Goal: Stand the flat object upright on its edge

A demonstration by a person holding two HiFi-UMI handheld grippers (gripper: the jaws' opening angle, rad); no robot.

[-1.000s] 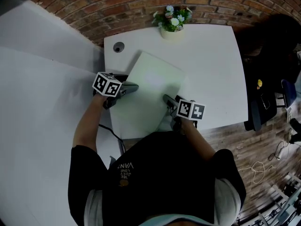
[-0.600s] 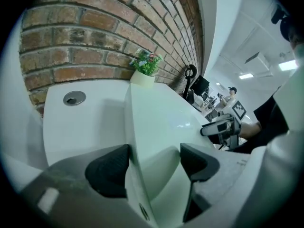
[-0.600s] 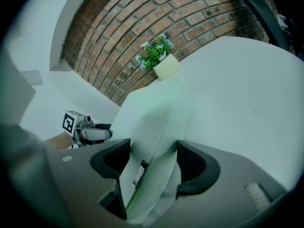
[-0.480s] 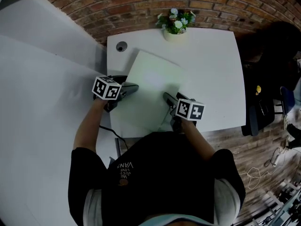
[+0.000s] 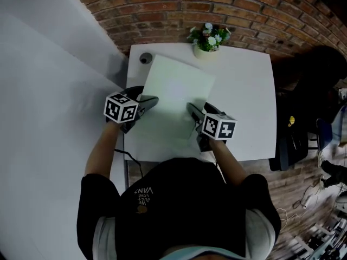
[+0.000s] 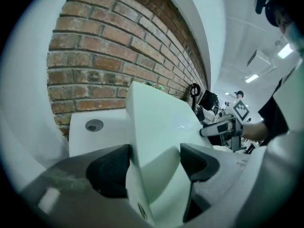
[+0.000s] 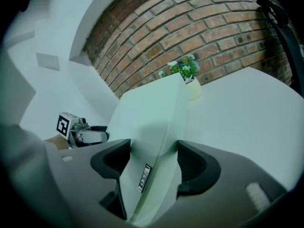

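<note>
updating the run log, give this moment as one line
left gripper: shut on board | right gripper: shut on board | board: not upright yet

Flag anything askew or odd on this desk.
Only the flat white board: it sits skewed to the desk edges, gripped by the left claw and right claw. The flower pot stands upright; nothing spilled.

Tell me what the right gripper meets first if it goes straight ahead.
The board, clamped between the right gripper's jaws; past its far edge, probably the flower pot, though depth is unclear.
</note>
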